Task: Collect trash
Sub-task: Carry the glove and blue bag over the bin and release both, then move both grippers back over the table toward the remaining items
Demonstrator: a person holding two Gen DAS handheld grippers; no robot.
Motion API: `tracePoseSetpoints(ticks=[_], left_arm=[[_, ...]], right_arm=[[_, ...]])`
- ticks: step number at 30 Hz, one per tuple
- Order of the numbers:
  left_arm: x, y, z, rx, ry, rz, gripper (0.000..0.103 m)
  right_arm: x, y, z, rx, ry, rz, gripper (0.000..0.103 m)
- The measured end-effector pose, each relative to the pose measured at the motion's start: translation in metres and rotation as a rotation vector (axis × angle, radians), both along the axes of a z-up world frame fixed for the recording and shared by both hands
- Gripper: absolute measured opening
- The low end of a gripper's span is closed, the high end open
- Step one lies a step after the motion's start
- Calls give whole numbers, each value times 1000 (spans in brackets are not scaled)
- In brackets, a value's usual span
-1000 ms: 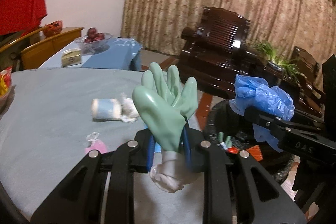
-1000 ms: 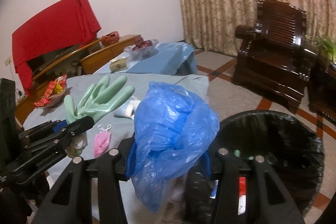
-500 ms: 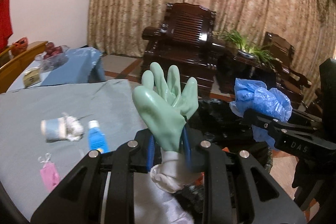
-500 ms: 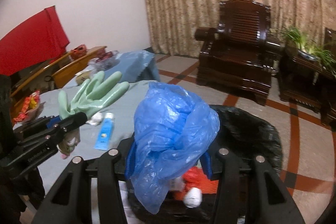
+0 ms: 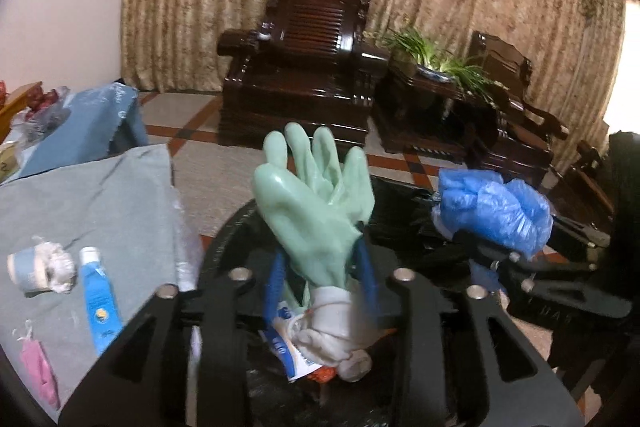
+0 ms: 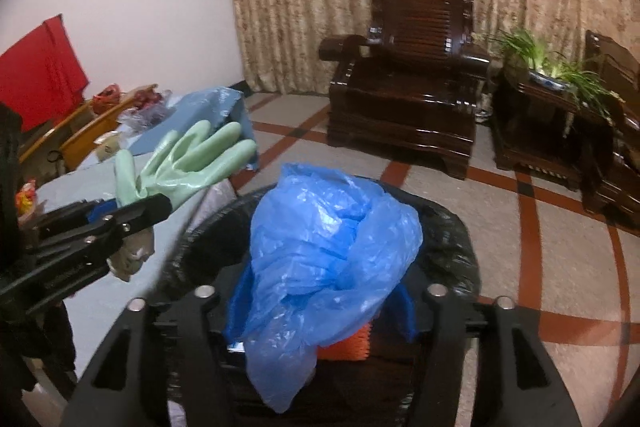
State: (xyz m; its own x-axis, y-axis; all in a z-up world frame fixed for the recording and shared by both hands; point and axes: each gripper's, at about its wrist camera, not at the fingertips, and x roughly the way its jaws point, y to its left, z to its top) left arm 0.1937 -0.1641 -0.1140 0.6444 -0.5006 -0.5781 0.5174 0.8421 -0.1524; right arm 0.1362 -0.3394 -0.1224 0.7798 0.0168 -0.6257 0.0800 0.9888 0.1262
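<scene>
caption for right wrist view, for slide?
Right gripper releasing a blue plastic bag over the black-lined trash bin.

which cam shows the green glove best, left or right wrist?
Left wrist: the green glove sits centre frame, palm, fingers and pale cuff all visible, upright between the left gripper jaws, which have just been opening. Right wrist shows it only side-on at the left edge, cuff partly hidden behind the gripper.

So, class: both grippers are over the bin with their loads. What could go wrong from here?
1. The green rubber glove stands over the black-lined bin's table-side rim, so as the left gripper's jaws open it could tip onto the grey cloth.
2. The light blue plastic bag may cling to the right gripper's pads.
</scene>
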Motion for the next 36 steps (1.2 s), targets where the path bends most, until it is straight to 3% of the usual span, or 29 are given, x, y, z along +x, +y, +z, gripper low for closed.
tracePoseSetpoints(ticks=[1,5,10,20,36], left_arm=[[0,-1,-1,-4,-2,-1,57],[0,2,-1,-22,1,8,71],[-3,20,5,-17,-7,69,89],[-33,97,11,25,-24,227,94],[-69,250,9,77,-37,545,94]], right_arm=[[-1,-2,-2,0,4,-9,77],[-10,-6,-6,-8,-3,-40,96],[-16,-5,-6,32,-3,-57,97],[-19,35,5,72,-24,17,97],[13,171,8,54,-42,282,97]])
